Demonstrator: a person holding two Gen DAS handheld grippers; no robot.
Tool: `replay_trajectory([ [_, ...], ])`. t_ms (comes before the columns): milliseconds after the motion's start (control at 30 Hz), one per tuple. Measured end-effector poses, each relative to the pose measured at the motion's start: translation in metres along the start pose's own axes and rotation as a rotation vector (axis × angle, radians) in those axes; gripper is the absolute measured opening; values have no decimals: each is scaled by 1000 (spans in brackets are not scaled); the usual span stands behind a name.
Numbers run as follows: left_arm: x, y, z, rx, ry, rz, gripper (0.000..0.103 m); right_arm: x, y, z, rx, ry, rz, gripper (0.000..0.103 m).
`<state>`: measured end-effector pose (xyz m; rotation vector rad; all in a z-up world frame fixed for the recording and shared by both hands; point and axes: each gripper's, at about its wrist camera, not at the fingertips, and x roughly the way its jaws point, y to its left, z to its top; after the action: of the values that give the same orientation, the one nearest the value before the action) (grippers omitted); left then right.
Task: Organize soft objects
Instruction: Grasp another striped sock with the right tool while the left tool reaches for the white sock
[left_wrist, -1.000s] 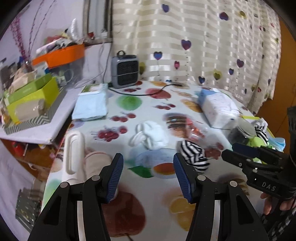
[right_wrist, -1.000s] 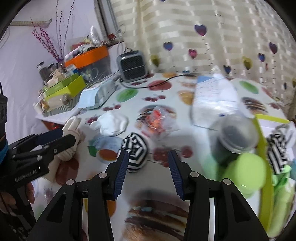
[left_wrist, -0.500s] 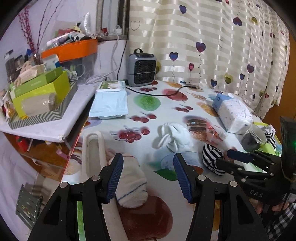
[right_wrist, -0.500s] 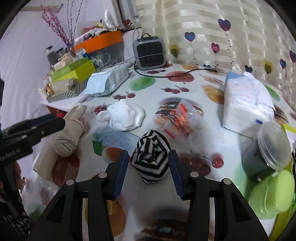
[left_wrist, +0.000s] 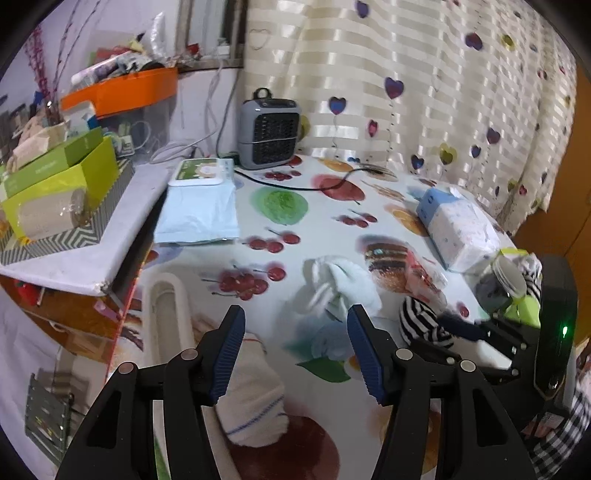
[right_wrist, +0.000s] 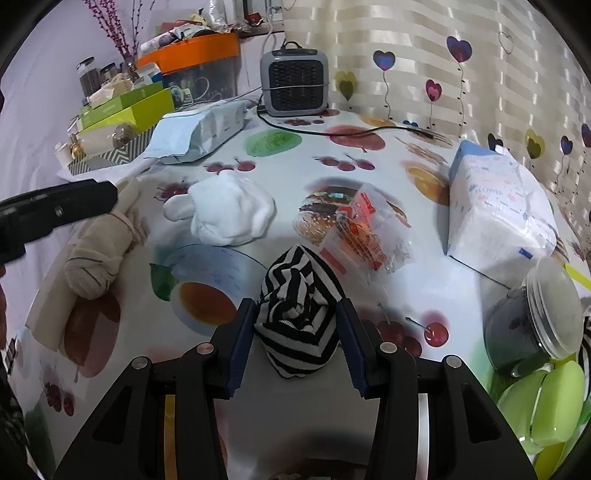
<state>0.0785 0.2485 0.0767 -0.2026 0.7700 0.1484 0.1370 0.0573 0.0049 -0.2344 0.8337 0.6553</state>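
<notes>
The right gripper (right_wrist: 295, 343) has its blue ribbed pads on either side of the striped sock bundle (right_wrist: 299, 314) — a black-and-white knitted ball lying on the table, its folds bunched into a knot at the near end. The pads sit right at its flanks, close enough that I cannot tell whether they press the knit or only frame it. At ten o'clock from that bundle lies the white sock bundle (right_wrist: 225, 210), fluffy and lumpy, with a cuff poking out to the left. At one o'clock is a crinkled clear snack packet (right_wrist: 369, 232) with red print, and at three o'clock a squat plastic jar (right_wrist: 532, 325) tipped on its side.

The left gripper (left_wrist: 295, 354) hovers with its jaws parted and nothing between them. The beige sock bundle (left_wrist: 255, 402) lies just under its left pad, at about seven o'clock from the gap — a ribbed roll with a thin blue stripe, beside a long cream oval tray (left_wrist: 166, 317). The oilcloth table (left_wrist: 295, 229) is glossy, printed with cherries, fruit and burgers. Farther off, at twelve o'clock, stands a small grey heater (left_wrist: 267, 133) against a striped curtain.
</notes>
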Motion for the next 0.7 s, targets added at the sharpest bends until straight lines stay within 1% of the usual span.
replay_trajectory([
  [33, -1, 5, 3, -18, -5, -2, 58, 0, 0, -1, 0, -1, 0, 43],
  [67, -2, 8, 5, -24, -8, -5, 59, 0, 0, -1, -3, -2, -2, 37],
  [100, -2, 10, 6, -30, -9, 0, 59, -1, 1, -1, -6, -7, -3, 25],
  [133, -3, 12, 7, -33, -9, 11, 59, -2, 1, -1, -7, -9, -4, 21],
  [200, -6, 15, 7, -29, -9, 29, 59, -4, 1, -2, -10, -12, -2, 17],
  [267, -8, 16, 4, -16, 0, 40, 60, -5, 2, -3, -13, -16, 3, 16],
  [400, -10, 15, -4, 21, 19, 97, 60, -9, 6, -5, -24, -24, 15, 15],
  [500, -3, 14, -11, 32, 57, 134, 60, -14, 10, -8, -32, -33, 22, 15],
  [567, 2, 9, -18, 49, 72, 138, 60, -17, 10, -10, -27, -38, 32, 15],
  [700, 11, -1, -26, 58, 101, 118, 60, -22, 8, -12, -17, -47, 33, 15],
])
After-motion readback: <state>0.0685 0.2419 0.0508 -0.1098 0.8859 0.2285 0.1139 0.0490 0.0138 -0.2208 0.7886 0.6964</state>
